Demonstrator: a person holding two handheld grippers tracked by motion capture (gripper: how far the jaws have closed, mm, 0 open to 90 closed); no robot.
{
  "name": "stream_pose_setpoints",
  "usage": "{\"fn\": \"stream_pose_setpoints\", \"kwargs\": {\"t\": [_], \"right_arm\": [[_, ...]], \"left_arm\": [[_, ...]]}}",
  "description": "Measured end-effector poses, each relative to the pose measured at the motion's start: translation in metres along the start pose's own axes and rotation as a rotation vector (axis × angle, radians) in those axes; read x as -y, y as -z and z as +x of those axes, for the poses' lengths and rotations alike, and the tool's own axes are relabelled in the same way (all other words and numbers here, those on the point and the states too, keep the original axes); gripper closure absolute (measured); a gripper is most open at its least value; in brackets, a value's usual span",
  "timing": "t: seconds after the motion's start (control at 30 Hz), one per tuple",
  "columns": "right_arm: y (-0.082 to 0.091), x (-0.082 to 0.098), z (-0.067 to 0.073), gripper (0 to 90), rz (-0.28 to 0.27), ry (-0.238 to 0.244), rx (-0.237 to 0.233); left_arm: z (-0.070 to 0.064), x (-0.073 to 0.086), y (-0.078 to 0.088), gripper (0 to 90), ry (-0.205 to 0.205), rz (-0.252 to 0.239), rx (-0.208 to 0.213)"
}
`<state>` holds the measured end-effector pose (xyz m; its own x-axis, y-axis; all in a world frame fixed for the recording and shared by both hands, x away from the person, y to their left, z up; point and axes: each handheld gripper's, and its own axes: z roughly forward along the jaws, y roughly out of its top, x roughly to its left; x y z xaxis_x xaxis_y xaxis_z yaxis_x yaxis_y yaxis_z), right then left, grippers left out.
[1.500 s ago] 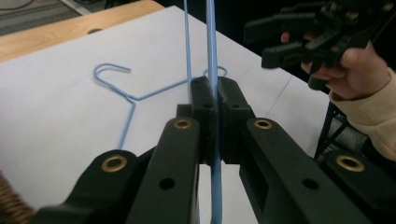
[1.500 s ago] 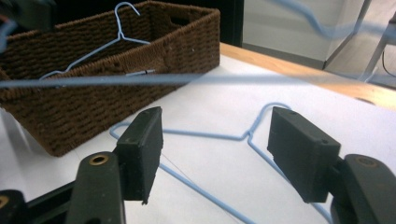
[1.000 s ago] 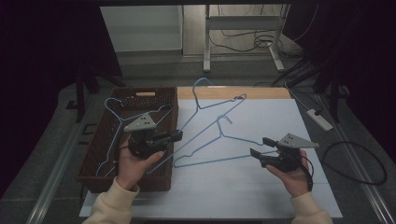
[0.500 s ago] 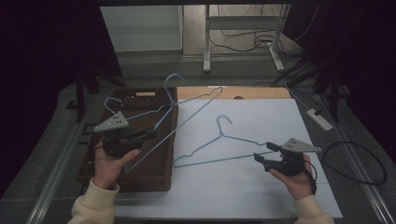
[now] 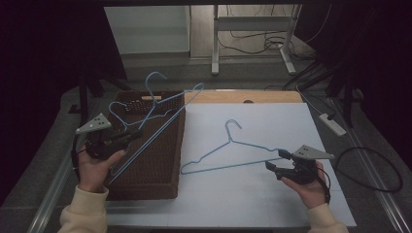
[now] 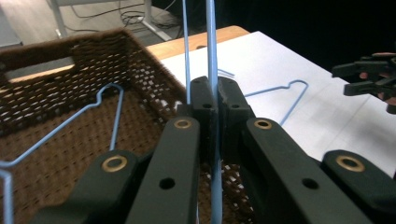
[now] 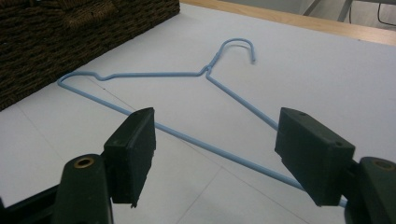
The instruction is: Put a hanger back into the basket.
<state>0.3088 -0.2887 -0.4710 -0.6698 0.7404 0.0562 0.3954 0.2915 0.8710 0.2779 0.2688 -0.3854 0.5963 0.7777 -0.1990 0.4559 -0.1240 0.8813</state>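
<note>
Holding 1 blue wire hanger [image 5: 160, 114] pinched tight in left gripper [image 5: 127, 138] over wicker basket [image 5: 160, 182]; lower flat onto hanger inside, pls. Right gripper [image 5: 277, 161] wide open, empty, near 2nd hanger [image 5: 228, 153] on white sheet [image 5: 272, 204].

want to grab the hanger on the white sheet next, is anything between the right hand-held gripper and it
Nothing visible. The right hand-held gripper has open jaws just short of the hanger, which lies flat on the white sheet with its wire running between the pads in the right gripper view. The basket sits off to the side.
</note>
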Motion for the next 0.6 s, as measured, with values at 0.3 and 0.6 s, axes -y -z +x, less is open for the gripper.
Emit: {"fn": "stream_pose_setpoints", "kwargs": {"t": [0.3,0.6], "right_arm": [[-0.004,0.002,0.001,29.1,0.025,0.013,0.002],[-0.005,0.003,0.001,29.0,0.040,0.016,0.000]], "left_arm": [[0.020,0.007,0.012,86.7,0.035,0.003,-0.056],[0.035,0.014,0.010,86.7,0.066,0.037,-0.091]]}}
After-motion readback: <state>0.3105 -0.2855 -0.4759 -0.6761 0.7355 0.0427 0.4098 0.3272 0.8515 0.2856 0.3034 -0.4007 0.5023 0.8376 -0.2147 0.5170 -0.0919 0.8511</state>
